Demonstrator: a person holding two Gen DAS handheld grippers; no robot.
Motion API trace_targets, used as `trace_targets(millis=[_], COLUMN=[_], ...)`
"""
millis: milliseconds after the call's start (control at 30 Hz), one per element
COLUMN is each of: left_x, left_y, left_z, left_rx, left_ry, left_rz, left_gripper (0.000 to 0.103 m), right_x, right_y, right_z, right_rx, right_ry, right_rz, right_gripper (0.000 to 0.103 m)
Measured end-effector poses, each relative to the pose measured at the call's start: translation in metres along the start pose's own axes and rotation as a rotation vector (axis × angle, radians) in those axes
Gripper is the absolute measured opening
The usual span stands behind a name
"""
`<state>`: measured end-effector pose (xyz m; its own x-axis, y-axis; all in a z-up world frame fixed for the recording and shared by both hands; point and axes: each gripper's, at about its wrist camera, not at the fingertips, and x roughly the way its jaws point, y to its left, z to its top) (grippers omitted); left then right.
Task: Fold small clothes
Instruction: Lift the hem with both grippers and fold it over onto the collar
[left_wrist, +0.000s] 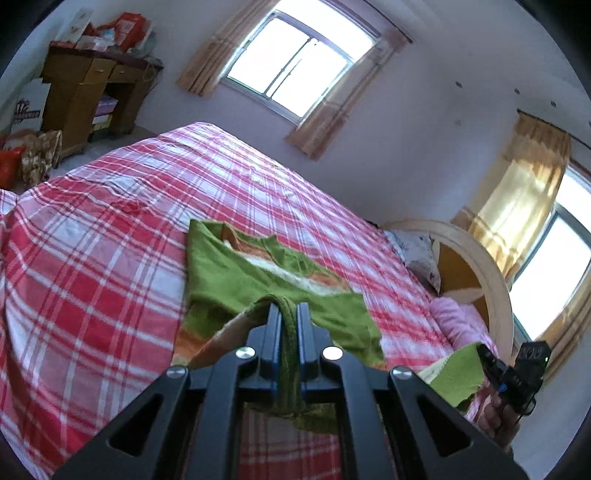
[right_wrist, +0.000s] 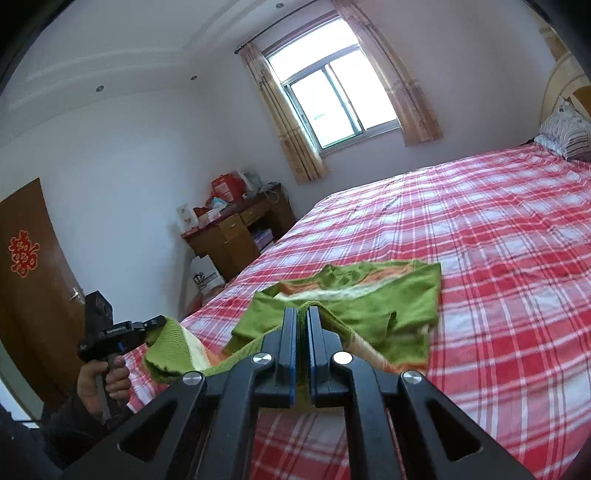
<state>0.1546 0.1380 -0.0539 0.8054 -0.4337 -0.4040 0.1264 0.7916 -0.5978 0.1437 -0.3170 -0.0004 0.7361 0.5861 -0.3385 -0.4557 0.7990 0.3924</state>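
A small green sweater (left_wrist: 236, 273) with orange and white stripes lies on the red plaid bed (left_wrist: 92, 266), its near edge lifted. My left gripper (left_wrist: 288, 306) is shut on the sweater's green hem, which runs between its fingers. My right gripper (right_wrist: 303, 310) is shut on the other part of the near hem of the sweater (right_wrist: 369, 291). The right gripper also shows in the left wrist view (left_wrist: 487, 360) at the lower right, pinching green cloth. The left gripper shows in the right wrist view (right_wrist: 157, 323) at the lower left, held in a hand (right_wrist: 107, 380).
A wooden desk (left_wrist: 88, 88) with bags and boxes stands beyond the bed's far left corner. Pillows (left_wrist: 421, 251) and a curved headboard (left_wrist: 480, 266) are at the right end of the bed. A brown door (right_wrist: 33, 277) is on the left wall.
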Motion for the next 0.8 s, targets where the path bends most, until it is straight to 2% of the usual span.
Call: trace_targets(millis=[167, 433, 600, 800], left_x=[0.023, 0.059, 0.091, 0.132], left_y=[0.007, -0.003, 0.006, 0.036], left_z=[0.029, 0.069, 0.083, 0.085], left_rx=[-0.026, 0.029, 0.024, -0.027], left_ry=[-0.013, -0.017, 0.010, 0.066], left_rz=[0.003, 0.020, 0.043, 0.080], left_gripper=[0.007, 0.007, 0.007, 0.007], right_x=[0.028, 0.063, 0.091, 0.137], right_y=[-0.006, -0.018, -0.039, -0.067], right_z=[0.031, 0.080, 0.093, 0.095], right_rx=[-0.012, -0.036, -0.003, 0.014], right_ry=[-0.012, -0.039, -0.024, 0.038], right_rz=[-0.007, -0.045, -0.080, -0.131], right_gripper=[0.004, 0.004, 0.004, 0.004])
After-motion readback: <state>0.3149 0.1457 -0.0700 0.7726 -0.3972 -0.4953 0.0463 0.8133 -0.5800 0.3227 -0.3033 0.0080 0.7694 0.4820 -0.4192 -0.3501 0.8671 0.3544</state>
